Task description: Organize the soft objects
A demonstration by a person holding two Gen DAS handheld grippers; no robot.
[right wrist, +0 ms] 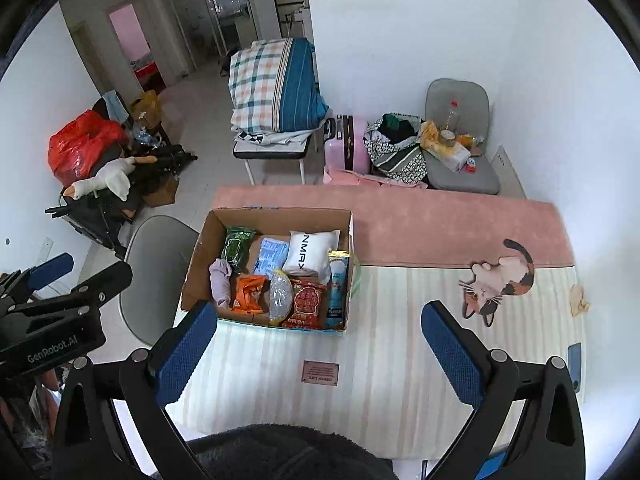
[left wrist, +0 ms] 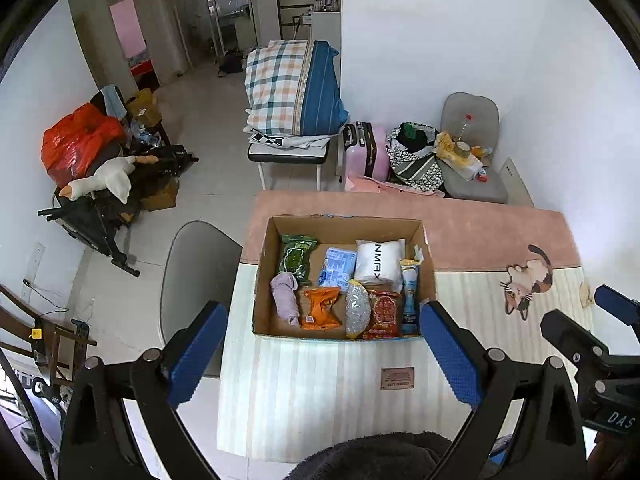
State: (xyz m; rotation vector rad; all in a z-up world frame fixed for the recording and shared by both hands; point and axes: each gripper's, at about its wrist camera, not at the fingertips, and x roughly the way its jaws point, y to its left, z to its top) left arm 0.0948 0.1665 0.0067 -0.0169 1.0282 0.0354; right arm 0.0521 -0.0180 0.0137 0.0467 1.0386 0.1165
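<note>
1. A dark fuzzy mass [left wrist: 372, 456] at the bottom edge of both wrist views is cut off by the frame; what it is cannot be told.
2. The small print on the brown label [right wrist: 320, 373] stitched to the mat is too fine to read.
3. The left gripper [left wrist: 320, 344] has its jaws released and spread wide, holding and touching nothing. The cardboard box [left wrist: 344, 226] sits on the bench just ahead of them, between the two blue pads.
4. The right gripper [right wrist: 320, 340] also has its jaws released, wide and bare. The same box lies ahead of its left pad; the cat picture [right wrist: 500, 276] on the mat lies ahead of its right pad.
5. Inside the box lie the soft things: a white pillow pack [left wrist: 380, 262], a lilac rolled cloth [left wrist: 286, 298], an orange packet [left wrist: 322, 308], a green packet [left wrist: 296, 258] and a red packet [left wrist: 382, 314].
</note>
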